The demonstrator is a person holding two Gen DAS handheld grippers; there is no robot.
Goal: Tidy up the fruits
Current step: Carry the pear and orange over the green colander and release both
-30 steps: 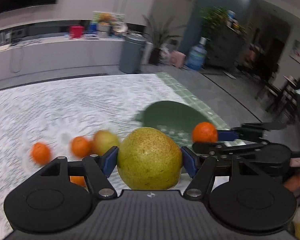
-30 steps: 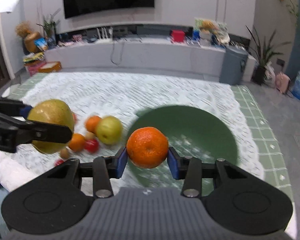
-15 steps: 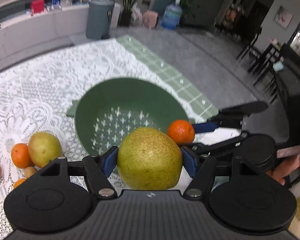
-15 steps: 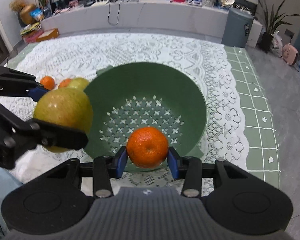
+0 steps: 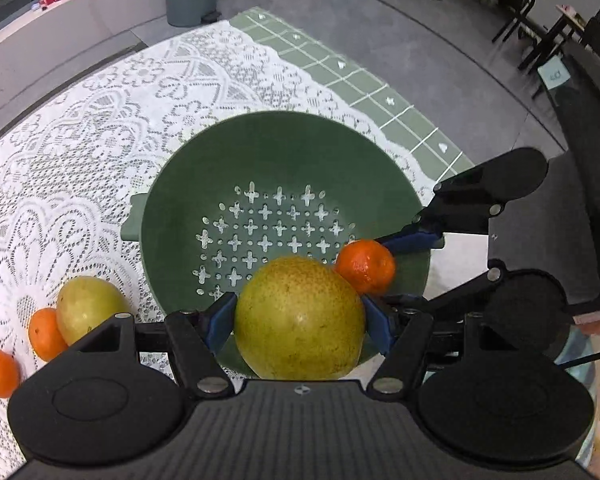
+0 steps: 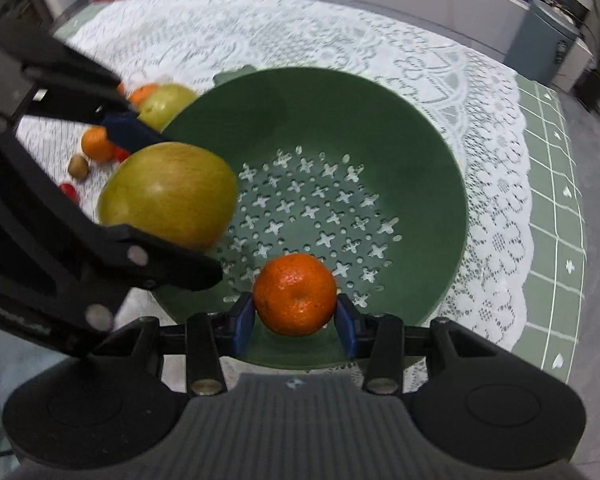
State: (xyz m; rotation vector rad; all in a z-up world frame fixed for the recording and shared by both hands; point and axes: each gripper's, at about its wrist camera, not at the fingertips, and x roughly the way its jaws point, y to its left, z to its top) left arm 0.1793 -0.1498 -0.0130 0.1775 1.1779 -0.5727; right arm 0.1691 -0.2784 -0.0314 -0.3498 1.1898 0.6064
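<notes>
My left gripper (image 5: 298, 322) is shut on a large yellow-green pear (image 5: 299, 317), held over the near rim of a green colander (image 5: 180, 200). My right gripper (image 6: 295, 318) is shut on an orange mandarin (image 6: 295, 294), also above the colander's (image 6: 440, 168) near edge. The left wrist view shows the mandarin (image 5: 365, 266) just right of the pear, between the right gripper's blue pads. From the right wrist, the pear (image 6: 168, 194) hangs at the bowl's left side. Nothing lies inside the perforated colander.
On the white lace tablecloth (image 5: 80, 128) left of the colander lie a green apple (image 5: 88, 306), two mandarins (image 5: 44, 334), and in the right wrist view a kiwi (image 6: 78, 166) and small red fruits (image 6: 69, 192). Green checked cloth (image 6: 556, 200) borders the right edge.
Both grippers have tipped downward and moved over the colander, carrying the pear and the mandarin. The bowl now fills the view beneath them. Neither grip has changed.
</notes>
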